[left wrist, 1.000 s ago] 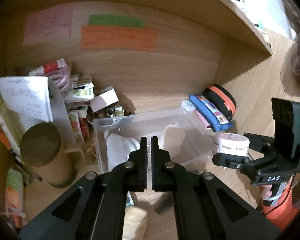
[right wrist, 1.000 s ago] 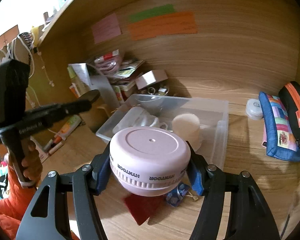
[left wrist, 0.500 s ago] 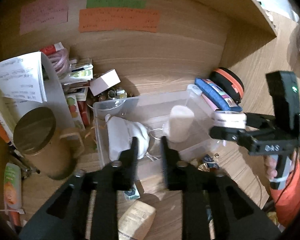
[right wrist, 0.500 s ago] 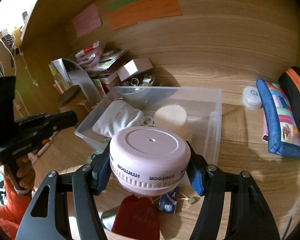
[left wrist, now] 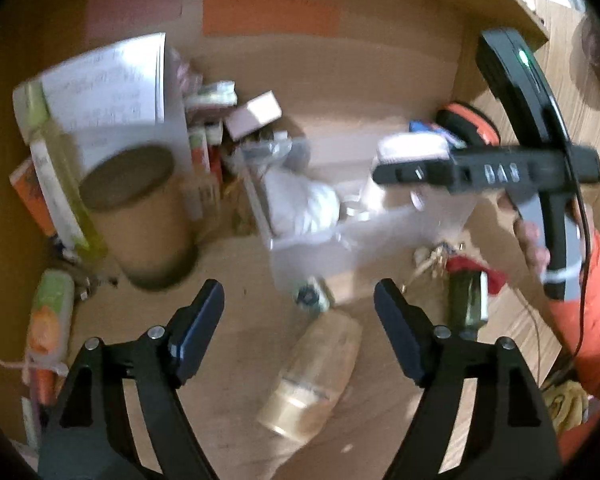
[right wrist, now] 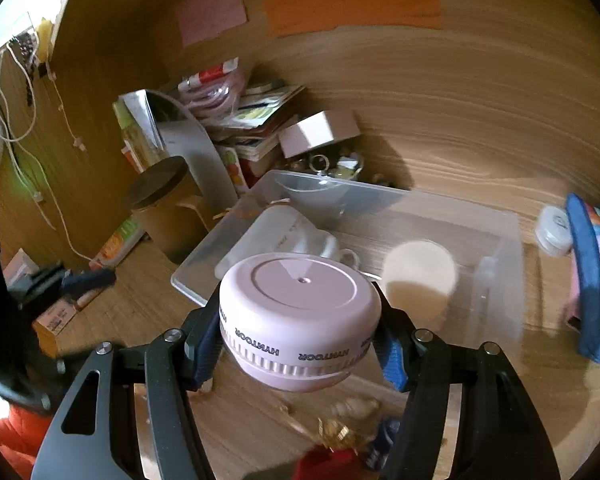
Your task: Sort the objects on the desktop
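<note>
Right gripper (right wrist: pixel 300 344) pinches a round pink device (right wrist: pixel 300 312) between its two blue-padded fingers, one on each side of the body. It holds the device in the air in front of the clear plastic bin (right wrist: pixel 500 236), close to the bin's near wall. Inside the bin lie a white cloth mask (right wrist: pixel 284 236) on the left side and a pale cylinder (right wrist: pixel 418 280) more to the right. To the right of the bin, on the wooden desk (right wrist: pixel 480 140), lies a blue patterned pouch (right wrist: pixel 592 280), and a small white round container (right wrist: pixel 554 230) sits between the bin and the pouch.

Left gripper (left wrist: pixel 300 304) hangs above the desk with its fingers spread wide and nothing between them. Below it lies a beige bottle (left wrist: pixel 316 372) on its side. Further left stands a brown cardboard cylinder (left wrist: pixel 140 208) with a dark lid. The left view is blurred, so small things near the bin are hard to name.
</note>
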Available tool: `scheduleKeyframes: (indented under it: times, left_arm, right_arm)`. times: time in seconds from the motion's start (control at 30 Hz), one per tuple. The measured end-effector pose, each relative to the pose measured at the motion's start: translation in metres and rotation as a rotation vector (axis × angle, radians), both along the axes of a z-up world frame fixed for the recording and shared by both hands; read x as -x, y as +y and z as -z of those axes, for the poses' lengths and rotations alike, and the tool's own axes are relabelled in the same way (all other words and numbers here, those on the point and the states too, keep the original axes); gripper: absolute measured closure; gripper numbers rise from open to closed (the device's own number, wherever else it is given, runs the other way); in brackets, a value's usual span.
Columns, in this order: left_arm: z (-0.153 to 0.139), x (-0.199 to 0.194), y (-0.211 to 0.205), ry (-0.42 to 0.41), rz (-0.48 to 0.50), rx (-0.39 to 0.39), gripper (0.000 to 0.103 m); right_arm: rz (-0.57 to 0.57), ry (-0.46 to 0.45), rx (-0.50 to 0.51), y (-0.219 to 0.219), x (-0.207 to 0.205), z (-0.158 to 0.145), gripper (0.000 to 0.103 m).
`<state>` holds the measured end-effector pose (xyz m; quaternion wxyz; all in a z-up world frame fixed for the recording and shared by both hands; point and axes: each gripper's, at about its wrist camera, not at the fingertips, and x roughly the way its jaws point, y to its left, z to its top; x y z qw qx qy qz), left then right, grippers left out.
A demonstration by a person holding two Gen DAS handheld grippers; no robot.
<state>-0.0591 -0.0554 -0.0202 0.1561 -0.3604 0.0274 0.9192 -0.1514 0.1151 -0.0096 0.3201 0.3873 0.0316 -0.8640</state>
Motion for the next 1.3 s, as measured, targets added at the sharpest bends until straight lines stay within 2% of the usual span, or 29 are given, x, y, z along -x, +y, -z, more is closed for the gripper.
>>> scheduleKeyframes:
  times: [0.17,0.47,0.67,0.77,0.87,0.97,1.13,1.2,1.3]
  left_arm:
    - [0.025,-0.002,-0.001,-0.079,0.036,-0.029,0.025]
    - [0.048,-0.004,-0.003,-0.146,0.057,-0.049,0.024]
    - [0.048,-0.004,-0.007,-0.144,0.049,-0.07,0.024]
    - [0.049,-0.005,-0.006,-0.143,0.042,-0.062,0.024]
    - [0.049,-0.004,-0.004,-0.146,0.045,-0.055,0.022]
    - [0.051,-0.004,-0.001,-0.155,0.045,-0.033,0.015]
    - [0.059,-0.002,0.005,-0.19,0.057,0.009,0.015]
    - [0.061,-0.003,0.008,-0.199,0.064,0.026,0.015]
    - [0.063,-0.003,0.014,-0.202,0.068,0.056,0.015]
  right_arm:
    - [-0.004,-0.023,-0.052,-0.025,0.014,0.012,0.042]
    - [0.014,-0.069,-0.118,-0.042,0.029,0.032,0.042]
    - [0.015,-0.037,-0.186,-0.05,0.026,0.031,0.041]
    - [0.029,0.004,-0.207,-0.05,0.02,0.024,0.037]
    - [0.043,0.054,-0.218,-0.045,0.006,0.014,0.034]
    - [0.058,0.101,-0.219,-0.034,-0.014,0.004,0.032]
    - [0.097,0.171,-0.211,0.001,-0.067,-0.005,0.021]
    - [0.117,0.174,-0.204,0.018,-0.087,-0.002,0.021]
    - [0.156,0.13,-0.209,0.039,-0.109,0.009,0.021]
